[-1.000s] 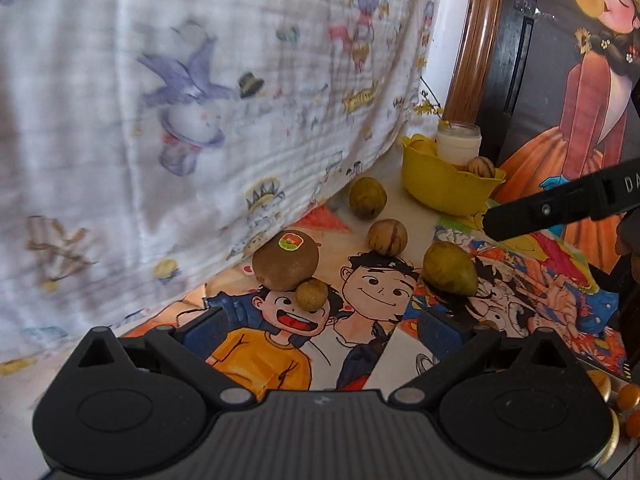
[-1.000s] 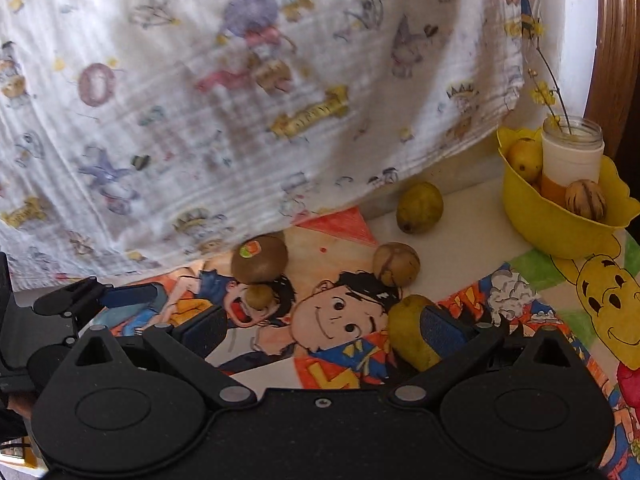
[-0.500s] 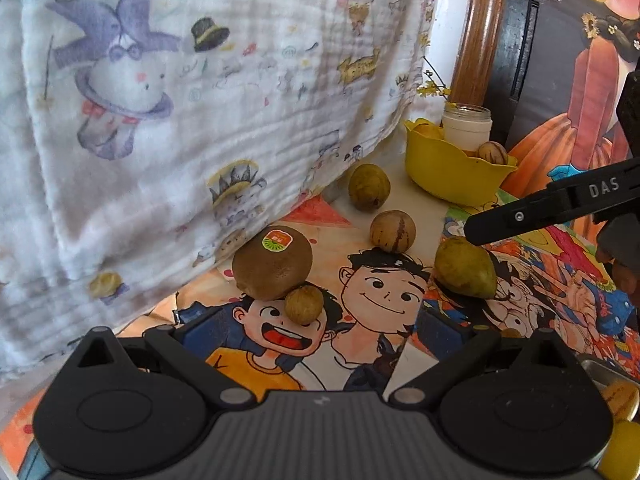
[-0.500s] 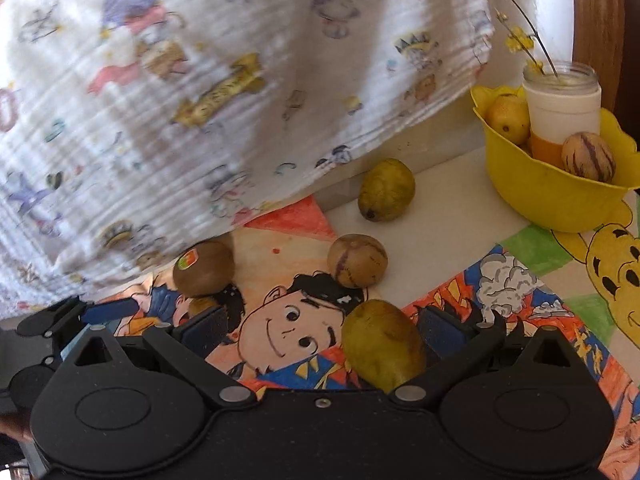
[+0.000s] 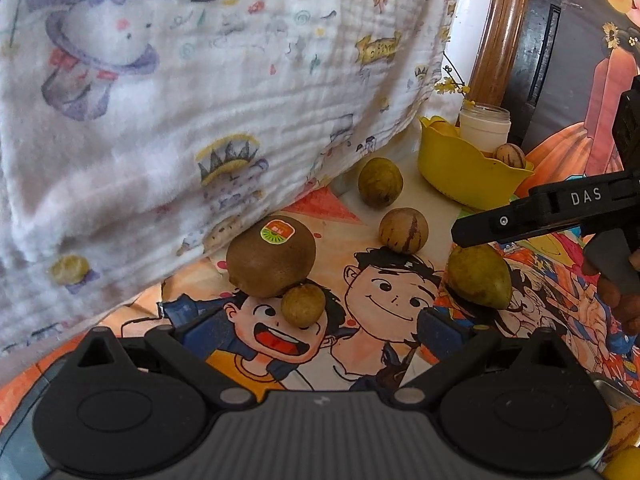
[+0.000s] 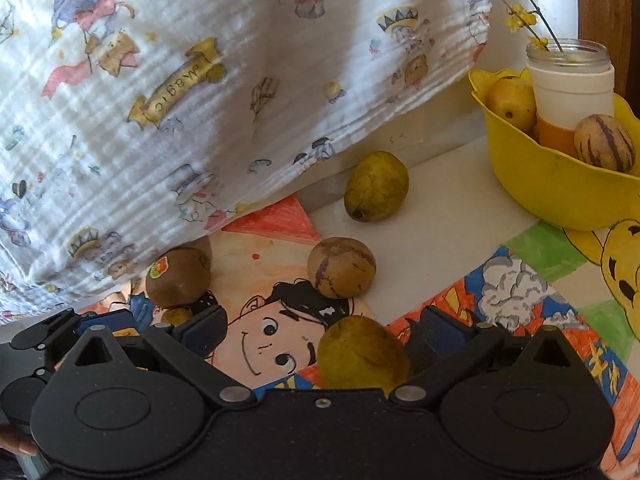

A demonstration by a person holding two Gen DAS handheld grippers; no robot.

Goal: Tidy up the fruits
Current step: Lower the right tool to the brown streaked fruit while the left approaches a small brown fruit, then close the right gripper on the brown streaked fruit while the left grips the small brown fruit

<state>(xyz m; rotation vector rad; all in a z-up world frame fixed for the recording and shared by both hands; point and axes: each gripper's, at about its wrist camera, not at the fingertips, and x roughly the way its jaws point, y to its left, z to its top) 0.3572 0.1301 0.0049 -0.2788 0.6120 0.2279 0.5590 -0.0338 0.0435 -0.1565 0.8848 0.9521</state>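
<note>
A fuzzy brown kiwi, rounded and carrying an oval green-and-red sticker whose print is too small to read, is sitting on the glossy cartoon-printed mat against the hem of a crinkled white muslin cloth printed with hats, crowns and a ribbon that seems to read "magic". A small tan round fruit with a dull, matte skin is touching the kiwi's near side. The left gripper is hovering low over the mat with its jaws spread wide and nothing between them, the small fruit lying just ahead of the gap. The right gripper is likewise standing open, and a smooth olive-green oval fruit is lying between its fingers, nearer the right one, its long axis running roughly across the gap; I cannot tell whether a pad is touching it. In the left view, white letters reading "DAS" are showing on that gripper's black finger. Beyond, a round tan fruit with purple streaks and another greenish oval fruit, tilted toward the cloth, are resting on the surface. A scalloped yellow plastic bowl is holding a white jar, a yellow fruit and a striped one.
</note>
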